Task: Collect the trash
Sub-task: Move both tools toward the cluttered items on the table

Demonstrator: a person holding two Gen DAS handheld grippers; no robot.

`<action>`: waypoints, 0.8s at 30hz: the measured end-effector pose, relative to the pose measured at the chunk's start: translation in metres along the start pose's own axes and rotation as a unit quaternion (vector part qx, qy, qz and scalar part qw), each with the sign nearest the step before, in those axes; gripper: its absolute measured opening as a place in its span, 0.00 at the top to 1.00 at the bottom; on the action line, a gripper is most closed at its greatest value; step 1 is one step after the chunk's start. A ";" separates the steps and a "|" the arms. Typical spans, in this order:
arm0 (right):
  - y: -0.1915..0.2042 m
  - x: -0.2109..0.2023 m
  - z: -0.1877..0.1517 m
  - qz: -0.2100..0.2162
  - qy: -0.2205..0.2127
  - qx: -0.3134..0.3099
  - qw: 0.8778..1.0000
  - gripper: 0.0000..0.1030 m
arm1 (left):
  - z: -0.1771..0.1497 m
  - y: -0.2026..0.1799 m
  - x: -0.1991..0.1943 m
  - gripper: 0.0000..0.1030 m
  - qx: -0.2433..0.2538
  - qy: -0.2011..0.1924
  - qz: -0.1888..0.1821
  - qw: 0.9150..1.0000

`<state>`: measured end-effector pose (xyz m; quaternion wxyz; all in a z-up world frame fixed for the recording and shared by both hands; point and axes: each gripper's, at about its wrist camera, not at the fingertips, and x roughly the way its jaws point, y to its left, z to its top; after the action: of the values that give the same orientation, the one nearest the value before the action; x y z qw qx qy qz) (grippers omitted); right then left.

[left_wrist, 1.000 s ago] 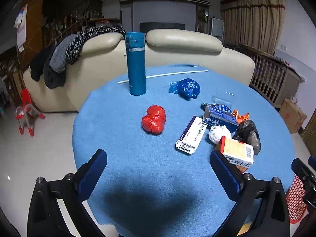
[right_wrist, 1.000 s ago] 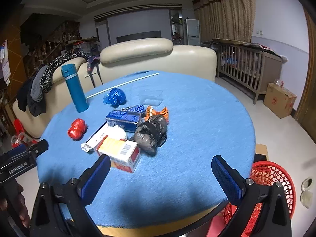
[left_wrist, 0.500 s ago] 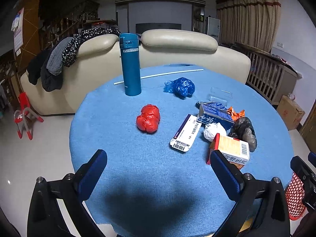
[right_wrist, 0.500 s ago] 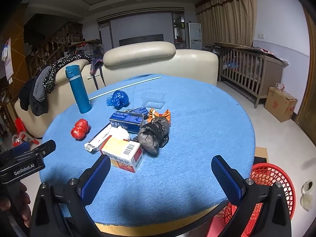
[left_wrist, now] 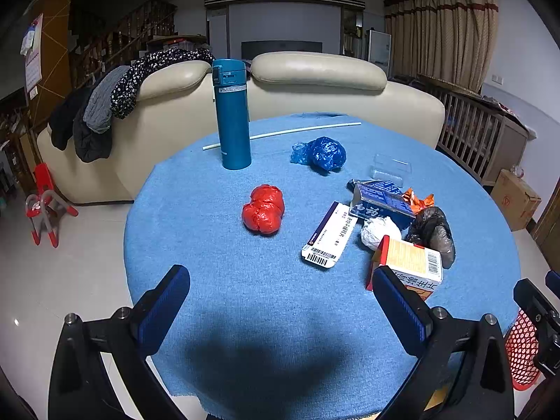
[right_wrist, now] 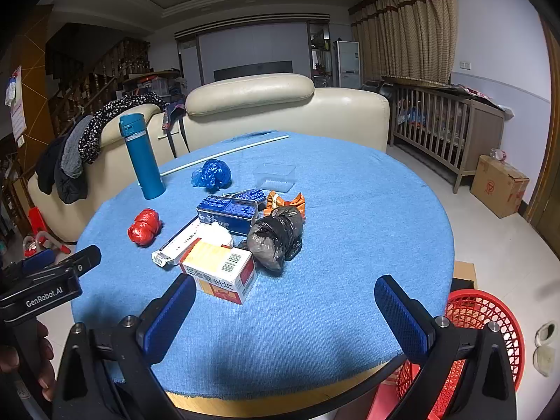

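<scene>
Both of my grippers hang over the near edge of the round blue table (right_wrist: pixel 350 217), the left gripper (left_wrist: pixel 280 306) and right gripper (right_wrist: pixel 283 311) each with jaws spread wide, holding nothing. I see the trash clustered mid-table: a red wad (left_wrist: pixel 263 209), blue wad (left_wrist: pixel 323 152), black bag (right_wrist: pixel 278 236) and orange-white carton (right_wrist: pixel 218 271). My red basket (right_wrist: pixel 486 318) sits on the floor beside the table's right edge.
</scene>
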<state>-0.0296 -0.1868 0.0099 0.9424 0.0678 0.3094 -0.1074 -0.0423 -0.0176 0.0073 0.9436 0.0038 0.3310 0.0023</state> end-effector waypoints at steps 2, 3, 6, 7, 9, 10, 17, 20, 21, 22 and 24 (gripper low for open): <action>0.000 0.000 0.000 -0.001 0.001 0.000 1.000 0.00 | 0.000 0.000 0.000 0.00 0.000 0.000 -0.001 1.000; 0.000 0.000 0.000 0.000 0.000 0.000 1.000 0.00 | 0.000 0.000 0.000 0.00 0.001 0.000 0.000 1.000; 0.000 0.001 -0.001 -0.001 0.002 0.000 1.000 0.00 | -0.001 0.000 0.000 0.00 -0.002 0.001 -0.002 1.000; 0.000 0.001 -0.002 -0.001 0.003 0.000 1.000 0.00 | -0.001 0.000 0.000 0.00 -0.004 0.000 -0.003 1.000; 0.000 0.001 -0.002 -0.001 0.002 0.000 1.000 0.00 | -0.001 0.001 0.000 0.00 -0.006 0.001 -0.006 1.000; 0.000 0.001 -0.002 -0.001 0.002 -0.001 1.000 0.00 | -0.001 0.000 0.000 0.00 -0.006 0.001 -0.005 1.000; 0.000 0.000 -0.003 -0.001 0.004 -0.001 1.000 0.00 | -0.001 0.001 0.000 0.00 -0.006 0.003 -0.006 1.000; 0.000 0.002 -0.003 -0.001 0.006 -0.003 1.000 0.00 | -0.001 0.002 0.000 0.00 -0.009 0.004 -0.007 1.000; 0.000 0.002 -0.004 -0.001 0.006 -0.003 1.000 0.00 | -0.002 0.003 0.001 0.00 -0.010 0.004 -0.008 1.000; 0.001 0.003 -0.005 -0.001 0.007 -0.004 1.000 0.00 | -0.002 0.003 0.001 0.00 -0.012 0.005 -0.008 1.000; 0.001 0.004 -0.007 0.000 0.010 -0.007 1.000 0.00 | -0.004 0.006 0.004 0.00 -0.016 0.006 -0.009 1.000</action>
<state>-0.0297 -0.1852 0.0019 0.9399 0.0617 0.3192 -0.1047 -0.0421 -0.0116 0.0020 0.9415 -0.0143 0.3368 -0.0010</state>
